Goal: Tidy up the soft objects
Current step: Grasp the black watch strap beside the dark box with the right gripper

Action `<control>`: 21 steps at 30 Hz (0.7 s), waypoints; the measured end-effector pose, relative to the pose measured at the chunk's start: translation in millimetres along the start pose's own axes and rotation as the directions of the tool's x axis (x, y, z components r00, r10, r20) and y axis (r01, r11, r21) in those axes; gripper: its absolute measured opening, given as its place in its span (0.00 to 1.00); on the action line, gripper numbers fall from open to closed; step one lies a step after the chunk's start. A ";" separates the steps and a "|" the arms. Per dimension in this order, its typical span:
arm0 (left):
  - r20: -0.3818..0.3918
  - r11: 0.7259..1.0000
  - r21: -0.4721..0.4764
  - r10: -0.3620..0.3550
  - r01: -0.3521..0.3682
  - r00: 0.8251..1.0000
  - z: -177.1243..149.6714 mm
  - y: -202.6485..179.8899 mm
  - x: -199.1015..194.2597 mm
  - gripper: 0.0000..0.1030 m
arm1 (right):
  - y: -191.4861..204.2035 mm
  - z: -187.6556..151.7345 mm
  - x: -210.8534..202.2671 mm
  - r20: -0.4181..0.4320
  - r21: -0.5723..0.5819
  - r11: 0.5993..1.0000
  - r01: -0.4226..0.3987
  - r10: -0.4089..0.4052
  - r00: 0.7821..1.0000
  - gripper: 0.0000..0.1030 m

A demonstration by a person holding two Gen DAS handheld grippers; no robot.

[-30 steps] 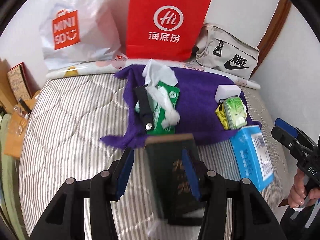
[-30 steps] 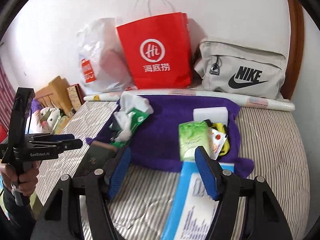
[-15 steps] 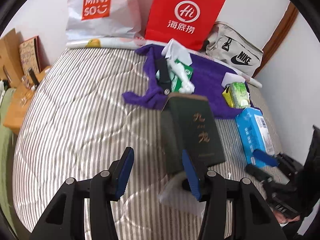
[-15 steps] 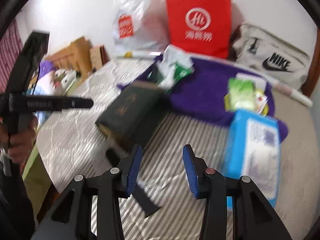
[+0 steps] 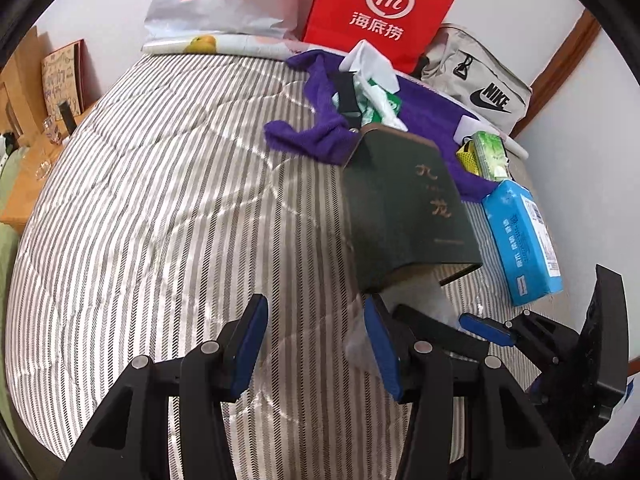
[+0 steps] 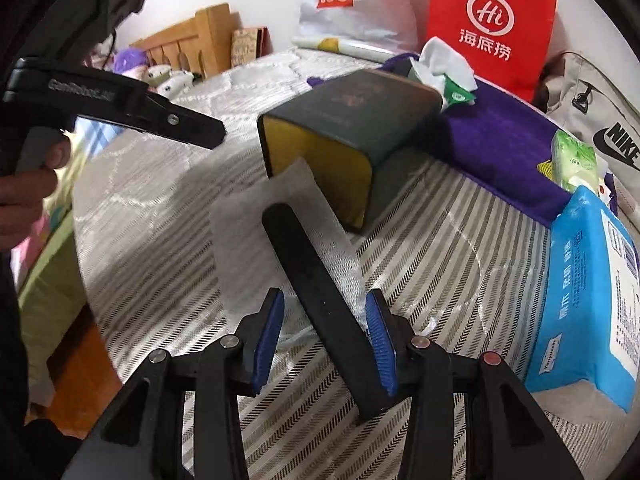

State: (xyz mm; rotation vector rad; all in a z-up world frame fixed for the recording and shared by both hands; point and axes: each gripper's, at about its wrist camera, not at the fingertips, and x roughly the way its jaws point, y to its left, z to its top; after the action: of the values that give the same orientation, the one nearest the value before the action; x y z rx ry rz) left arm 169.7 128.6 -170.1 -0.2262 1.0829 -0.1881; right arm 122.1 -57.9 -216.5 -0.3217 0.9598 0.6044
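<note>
Even daylight, sharp centre, strong fisheye bending, dark vignetted corners

Right gripper [image 6: 326, 334] jaws straddle a black strap [image 6: 320, 292] lying over white tissue [image 6: 256, 216]

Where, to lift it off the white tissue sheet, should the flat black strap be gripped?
Grip the flat black strap at its near end, across its narrow width, from above: it lies flat on the white tissue sheet, long edges exposed, far end close to the dark green box.
</note>
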 end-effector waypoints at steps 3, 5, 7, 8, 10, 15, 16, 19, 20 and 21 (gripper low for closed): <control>-0.008 1.000 -0.025 -0.013 0.013 1.000 -3.2 7.6 2.5 0.46 | 1.6 0.0 0.2 0.009 -0.010 1.000 0.009 -0.009 1.000 0.42; -0.014 0.999 -0.039 -0.023 0.023 1.000 -4.6 11.1 4.0 0.46 | 2.7 0.7 -0.2 0.006 -0.019 1.000 0.016 -0.016 1.000 0.40; -0.016 0.998 -0.048 -0.031 0.030 0.999 -6.2 12.8 5.0 0.46 | 3.0 1.3 -1.7 0.001 -0.023 1.000 0.018 -0.018 1.000 0.34; -0.018 0.998 -0.048 -0.032 0.031 0.999 -7.1 13.0 5.6 0.46 | 1.6 1.7 -1.7 -0.002 -0.016 1.000 0.025 -0.025 1.000 0.28; -0.022 0.998 -0.047 -0.033 0.032 0.999 -9.5 13.1 6.2 0.46 | -3.6 4.2 -1.0 -0.012 0.015 1.000 0.015 -0.014 1.000 0.27; -0.026 0.998 -0.046 -0.032 0.031 0.999 -12.8 14.0 4.7 0.46 | -20.6 10.6 -2.2 -0.050 0.136 0.989 -0.052 0.059 0.997 0.27; -0.025 0.998 -0.048 -0.033 0.032 0.999 -14.1 14.8 4.3 0.46 | -20.9 11.1 -2.6 -0.056 0.141 0.988 -0.061 0.069 0.996 0.27; -0.022 0.998 -0.043 -0.038 0.037 0.999 -19.8 15.2 4.0 0.46 | -23.9 12.7 -4.2 -0.068 0.157 0.983 -0.096 0.108 0.992 0.27; -0.023 0.999 -0.036 -0.041 0.040 0.999 -23.4 14.5 4.5 0.46 | -24.9 13.0 -5.4 -0.066 0.164 0.981 -0.106 0.119 0.991 0.26; -0.026 0.999 -0.030 -0.045 0.044 0.999 -26.7 13.4 5.7 0.46 | -25.9 12.6 -7.2 -0.063 0.169 0.979 -0.117 0.129 0.990 0.26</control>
State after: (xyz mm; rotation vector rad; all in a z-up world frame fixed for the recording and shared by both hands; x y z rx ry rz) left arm 149.0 137.6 -190.7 -0.2751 1.1081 -0.2157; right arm 143.3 -74.4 -203.8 -0.1381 1.0998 0.6240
